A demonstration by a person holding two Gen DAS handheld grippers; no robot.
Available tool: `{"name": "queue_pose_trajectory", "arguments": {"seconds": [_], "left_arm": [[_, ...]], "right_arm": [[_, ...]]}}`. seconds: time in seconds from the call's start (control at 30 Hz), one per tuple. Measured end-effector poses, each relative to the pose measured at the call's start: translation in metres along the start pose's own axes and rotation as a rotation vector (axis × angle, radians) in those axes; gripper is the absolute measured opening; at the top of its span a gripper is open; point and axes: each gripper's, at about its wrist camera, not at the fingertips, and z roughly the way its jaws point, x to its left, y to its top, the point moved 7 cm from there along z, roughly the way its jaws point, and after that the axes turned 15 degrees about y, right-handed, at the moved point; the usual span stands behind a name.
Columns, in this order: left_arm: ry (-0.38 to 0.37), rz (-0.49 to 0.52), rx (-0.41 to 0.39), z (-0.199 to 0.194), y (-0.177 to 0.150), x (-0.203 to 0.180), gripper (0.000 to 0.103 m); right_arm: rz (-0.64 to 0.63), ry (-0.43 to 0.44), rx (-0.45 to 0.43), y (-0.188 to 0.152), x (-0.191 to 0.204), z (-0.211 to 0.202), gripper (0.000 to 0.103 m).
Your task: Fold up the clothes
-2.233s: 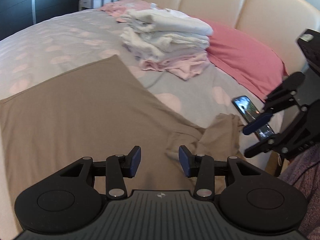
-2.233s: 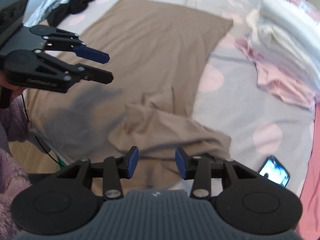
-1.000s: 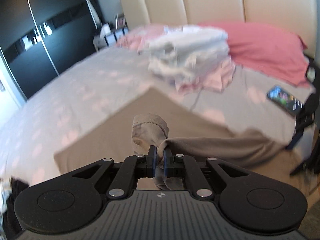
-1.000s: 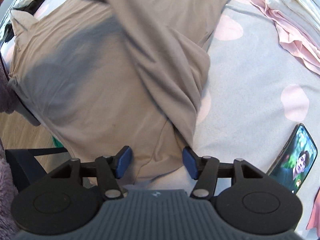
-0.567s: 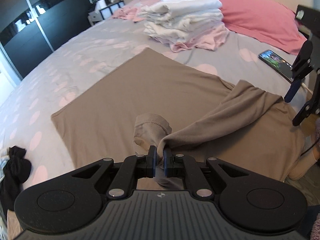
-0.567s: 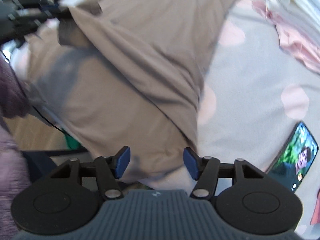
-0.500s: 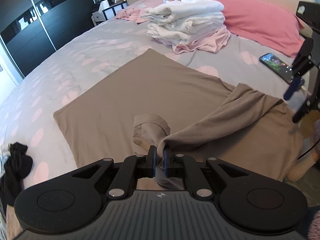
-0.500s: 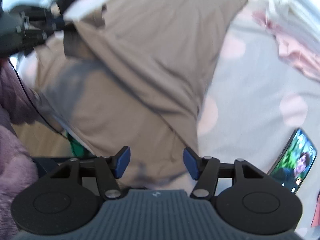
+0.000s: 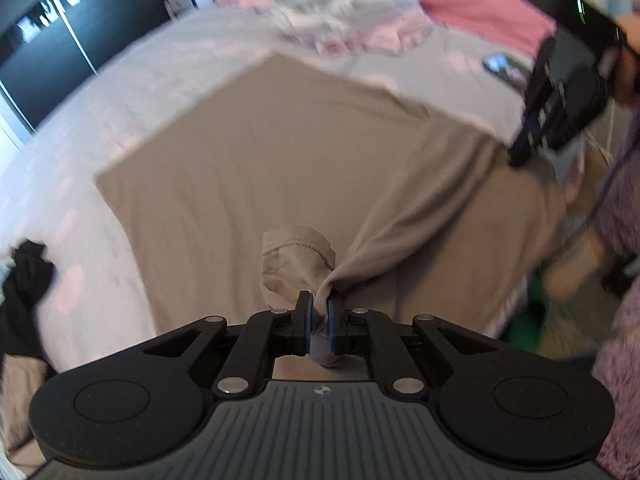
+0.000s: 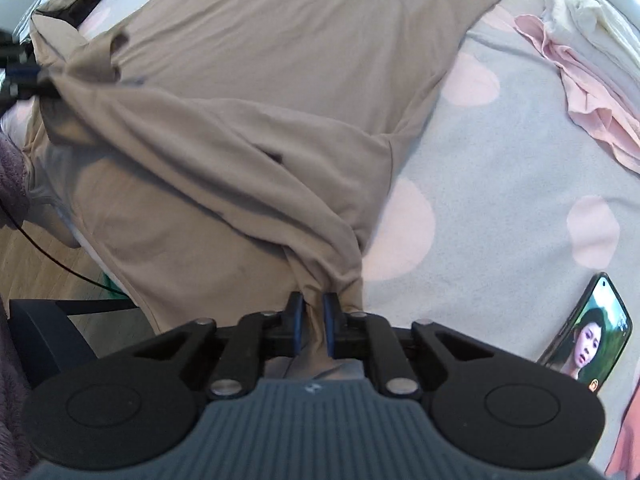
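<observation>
Probably a home bedroom: bed point(image 10: 500, 184), pillow point(image 9: 480, 4).

Both wrist fisheyes close above the bed point(image 9: 132, 92), angled steeply down, sharing the tan garment point(image 9: 256, 160).

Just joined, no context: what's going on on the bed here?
A person with a handheld gripper in each hand is folding a tan shirt spread on the bed. The left gripper is shut on the bunched sleeve cuff, stretching the sleeve across the shirt's body. The right gripper has just been closing and now pinches the fabric at the shirt's near edge. A stack of folded clothes sits near the pink pillow, and a phone lies to the right.
</observation>
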Motion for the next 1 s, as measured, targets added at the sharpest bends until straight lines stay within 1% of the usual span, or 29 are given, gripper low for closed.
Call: {"name": "queue_pose_trajectory", "arguments": {"seconds": [0.07,0.1,0.17,0.23,0.3,0.37,0.4,0.43,0.5,0.57,0.63,0.7,0.8,0.9,1.0], "left_arm": [[-0.04,-0.029,0.02,0.002,-0.006,-0.001,0.008],[-0.052,-0.044,0.019,0.001,-0.007,0.0,0.012],[-0.062,-0.081,0.002,-0.003,-0.006,0.005,0.018],[-0.075,-0.129,-0.014,-0.008,-0.005,0.012,0.028],[-0.093,-0.175,-0.029,-0.012,-0.003,0.018,0.031],[-0.105,-0.209,-0.05,-0.017,0.002,0.024,0.033],[-0.107,-0.225,-0.062,-0.019,0.005,0.027,0.038],[-0.109,-0.241,-0.073,-0.021,0.008,0.031,0.041],[-0.102,-0.278,-0.088,-0.021,0.013,0.039,0.041],[-0.07,-0.316,-0.088,-0.016,0.018,0.049,0.041],[-0.049,-0.357,-0.076,-0.007,0.021,0.058,0.041],[-0.045,-0.397,-0.06,0.003,0.022,0.065,0.041],[-0.06,-0.435,-0.036,0.017,0.019,0.071,0.041],[-0.097,-0.473,-0.002,0.031,0.015,0.075,0.041],[-0.118,-0.473,0.017,0.04,0.012,0.071,0.041]], "right_arm": [[-0.002,-0.017,0.011,0.0,0.002,-0.001,0.016],[-0.014,-0.032,0.014,0.001,0.005,-0.002,0.017],[-0.055,-0.054,0.022,0.002,0.013,-0.003,0.019],[-0.103,-0.073,0.009,0.007,0.022,-0.004,0.02],[-0.142,-0.074,-0.006,0.011,0.032,-0.007,0.028],[-0.159,-0.08,-0.022,0.016,0.037,-0.012,0.029],[-0.166,-0.083,-0.03,0.018,0.039,-0.014,0.03],[-0.167,-0.082,-0.041,0.02,0.039,-0.017,0.031],[-0.164,-0.081,-0.062,0.027,0.043,-0.017,0.035],[-0.159,-0.088,-0.083,0.033,0.042,-0.02,0.035],[-0.155,-0.1,-0.102,0.042,0.044,-0.022,0.036],[-0.152,-0.111,-0.112,0.045,0.041,-0.028,0.038],[-0.123,-0.135,-0.13,0.053,0.028,-0.032,0.038],[-0.073,-0.153,-0.155,0.061,0.01,-0.034,0.038],[-0.009,-0.131,-0.196,0.069,-0.005,-0.037,0.038]]}}
